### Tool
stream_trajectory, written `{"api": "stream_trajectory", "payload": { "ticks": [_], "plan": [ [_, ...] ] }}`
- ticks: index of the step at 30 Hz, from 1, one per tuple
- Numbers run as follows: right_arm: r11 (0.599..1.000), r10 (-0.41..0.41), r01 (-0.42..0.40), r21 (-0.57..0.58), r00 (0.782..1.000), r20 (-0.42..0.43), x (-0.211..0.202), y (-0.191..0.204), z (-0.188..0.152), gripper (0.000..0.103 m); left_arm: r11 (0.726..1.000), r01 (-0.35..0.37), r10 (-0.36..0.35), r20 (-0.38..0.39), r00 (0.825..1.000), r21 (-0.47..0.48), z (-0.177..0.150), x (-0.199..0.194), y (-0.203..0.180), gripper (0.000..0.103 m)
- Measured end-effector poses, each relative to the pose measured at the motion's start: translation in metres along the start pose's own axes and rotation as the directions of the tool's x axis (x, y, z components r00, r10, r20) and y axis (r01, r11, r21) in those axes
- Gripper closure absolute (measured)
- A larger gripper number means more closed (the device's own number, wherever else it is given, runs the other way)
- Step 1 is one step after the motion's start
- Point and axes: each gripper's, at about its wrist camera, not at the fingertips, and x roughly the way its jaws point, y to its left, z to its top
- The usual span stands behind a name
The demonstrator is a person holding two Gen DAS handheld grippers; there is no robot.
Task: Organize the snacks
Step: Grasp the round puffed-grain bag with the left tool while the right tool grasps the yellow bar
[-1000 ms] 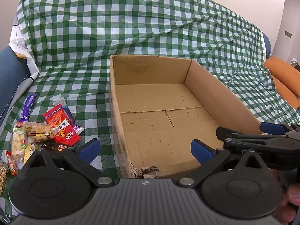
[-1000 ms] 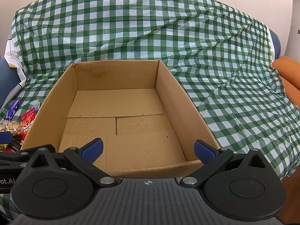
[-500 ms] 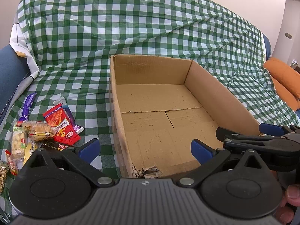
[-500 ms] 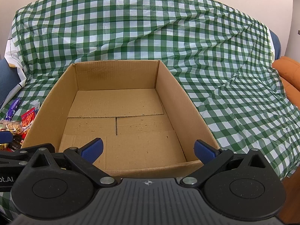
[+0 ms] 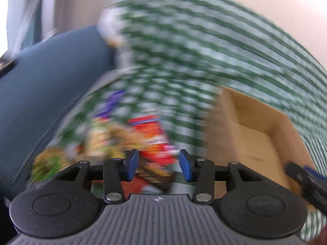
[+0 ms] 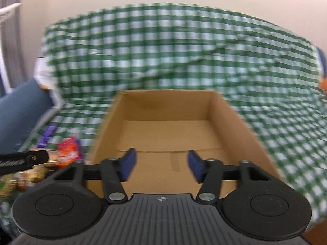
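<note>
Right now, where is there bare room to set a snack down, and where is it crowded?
The cardboard box has a bare floor from wall to wall. The green checked cloth right of the box lies bare too. Left of the box it is crowded: the red packet and other snack packets lie bunched against the blue cushion.

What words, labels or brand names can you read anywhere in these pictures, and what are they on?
None can be read.
Red snack packet: has print, smeared by motion blur.
Dark flat packet just beyond the left tongs: stripes only, no letters legible.
Other snacks in the pile: too blurred.
Cardboard box: no print visible.
Tongs bodies: a small emblem, no letters.
</note>
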Motion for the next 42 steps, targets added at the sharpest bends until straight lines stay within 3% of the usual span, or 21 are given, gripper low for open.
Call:
{"api": "stream_trajectory", "payload": {
  "ticks": [2, 4, 6, 8, 10, 16, 18, 21, 29, 33, 34, 42],
  "plan": [
    [0.997, 0.071, -0.070, -0.045, 0.997, 0.016, 0.001, 0.020, 0.000, 0.050, 0.991, -0.110, 0.107, -0.043, 0.993, -0.078, 0.009, 0.005, 0.037, 0.034],
    [0.985, 0.149, -0.144, -0.094, 0.988, 0.050, 0.000, 0.043, 0.001, 0.050, 0.964, -0.222, 0.206, -0.114, 0.972, -0.149, 0.014, 0.011, 0.070, 0.025],
    [0.969, 0.215, -0.205, -0.139, 0.975, 0.054, 0.001, 0.067, 0.000, 0.050, 0.927, -0.315, 0.274, -0.205, 0.939, -0.202, 0.015, 0.014, 0.094, 0.019],
    [0.944, 0.297, -0.293, -0.149, 0.955, 0.010, 0.000, 0.091, 0.002, 0.049, 0.896, -0.372, 0.314, -0.247, 0.917, -0.243, 0.015, 0.011, 0.117, 0.018],
    [0.921, 0.338, -0.339, -0.192, 0.940, -0.042, 0.009, 0.115, 0.000, 0.048, 0.876, -0.394, 0.320, -0.276, 0.906, -0.279, 0.016, 0.012, 0.135, 0.017],
    [0.879, 0.408, -0.442, -0.178, 0.891, -0.198, 0.038, 0.165, -0.005, 0.044, 0.831, -0.463, 0.336, -0.384, 0.860, -0.309, 0.011, 0.010, 0.155, 0.014],
    [0.874, 0.418, -0.459, -0.160, 0.877, -0.237, 0.051, 0.177, -0.007, 0.043, 0.826, -0.462, 0.315, -0.416, 0.853, -0.324, 0.011, 0.015, 0.158, 0.014],
    [0.871, 0.416, -0.463, -0.164, 0.873, -0.256, 0.071, 0.197, -0.006, 0.041, 0.825, -0.468, 0.316, -0.430, 0.846, -0.315, 0.011, 0.015, 0.161, 0.014],
    [0.856, 0.410, -0.486, -0.177, 0.847, -0.339, 0.110, 0.225, -0.019, 0.043, 0.824, -0.470, 0.311, -0.441, 0.842, -0.316, 0.010, 0.009, 0.167, 0.014],
    [0.847, 0.396, -0.489, -0.208, 0.842, -0.368, 0.118, 0.232, -0.026, 0.080, 0.826, -0.475, 0.318, -0.444, 0.838, -0.304, 0.010, 0.020, 0.162, 0.014],
    [0.846, 0.397, -0.492, -0.205, 0.839, -0.373, 0.117, 0.231, -0.027, 0.084, 0.827, -0.475, 0.319, -0.444, 0.837, -0.302, 0.011, 0.021, 0.162, 0.015],
    [0.837, 0.401, -0.488, -0.249, 0.855, -0.328, 0.083, 0.213, -0.015, 0.089, 0.853, -0.456, 0.326, -0.423, 0.846, -0.254, 0.013, 0.017, 0.155, 0.023]
  ]
}}
